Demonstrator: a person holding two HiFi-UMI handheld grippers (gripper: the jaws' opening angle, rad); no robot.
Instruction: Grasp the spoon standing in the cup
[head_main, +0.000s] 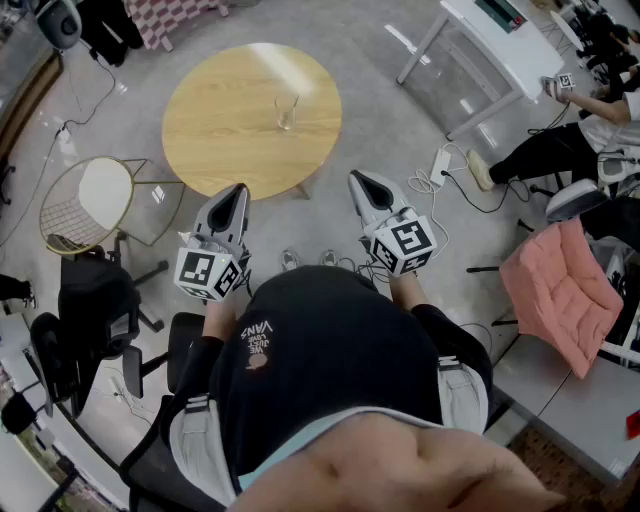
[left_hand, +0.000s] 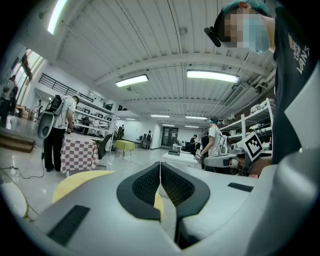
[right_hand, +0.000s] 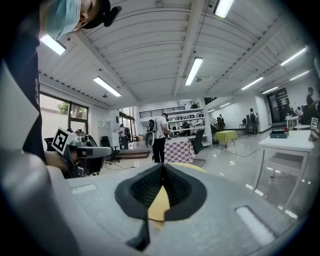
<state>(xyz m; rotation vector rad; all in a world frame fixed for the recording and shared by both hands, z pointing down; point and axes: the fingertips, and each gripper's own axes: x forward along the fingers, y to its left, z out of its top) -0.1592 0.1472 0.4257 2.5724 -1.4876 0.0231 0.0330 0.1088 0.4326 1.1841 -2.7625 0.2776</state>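
Left tongs (head_main: 237, 195) and right tongs (head_main: 358, 182), pressed together and empty, wait by the body; the cup (head_main: 287, 112) on the worktop (head_main: 220, 125), upper centre, stands well apart.

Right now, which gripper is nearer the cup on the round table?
Left, narrowly. The left gripper is short of the cup and to its left; the right gripper is to its right, slightly farther.
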